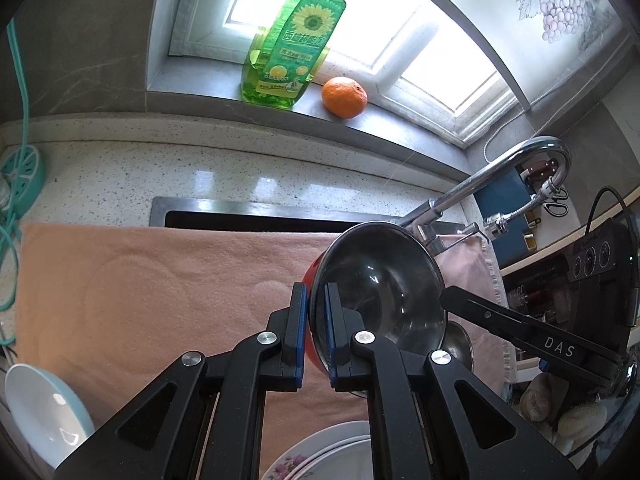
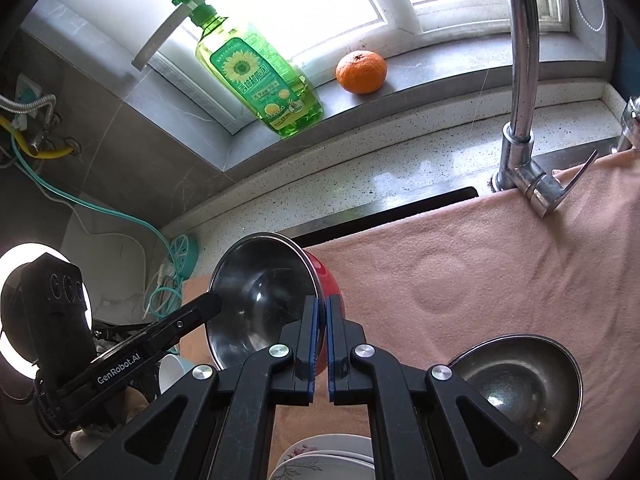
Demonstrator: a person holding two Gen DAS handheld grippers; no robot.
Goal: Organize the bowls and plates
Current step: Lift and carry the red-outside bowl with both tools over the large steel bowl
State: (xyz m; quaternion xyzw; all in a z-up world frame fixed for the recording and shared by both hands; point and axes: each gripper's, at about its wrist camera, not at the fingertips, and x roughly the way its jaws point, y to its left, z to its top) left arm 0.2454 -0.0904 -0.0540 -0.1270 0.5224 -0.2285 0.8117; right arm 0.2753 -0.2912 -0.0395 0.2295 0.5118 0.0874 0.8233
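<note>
A steel bowl with a red outside (image 1: 380, 280) (image 2: 260, 292) hangs tilted above the pink towel (image 1: 160, 280) (image 2: 480, 272), held from both sides. My left gripper (image 1: 316, 292) is shut on its left rim, blue pads on either side of the wall. My right gripper (image 2: 322, 304) is shut on the opposite rim. Each gripper shows in the other's view: right gripper (image 1: 446, 296), left gripper (image 2: 212, 304). A second steel bowl (image 2: 520, 388) (image 1: 458, 344) lies on the towel at the right. Stacked flowered plates (image 1: 332, 456) (image 2: 320, 460) sit below the grippers.
A pale blue dish (image 1: 40, 408) lies at the left edge and a white cup (image 2: 172, 372) below the bowl. The chrome faucet (image 1: 520, 160) (image 2: 520, 80) rises behind the towel. A green soap bottle (image 1: 292, 40) and an orange (image 1: 344, 96) stand on the windowsill. Teal cable (image 1: 20, 160) at left.
</note>
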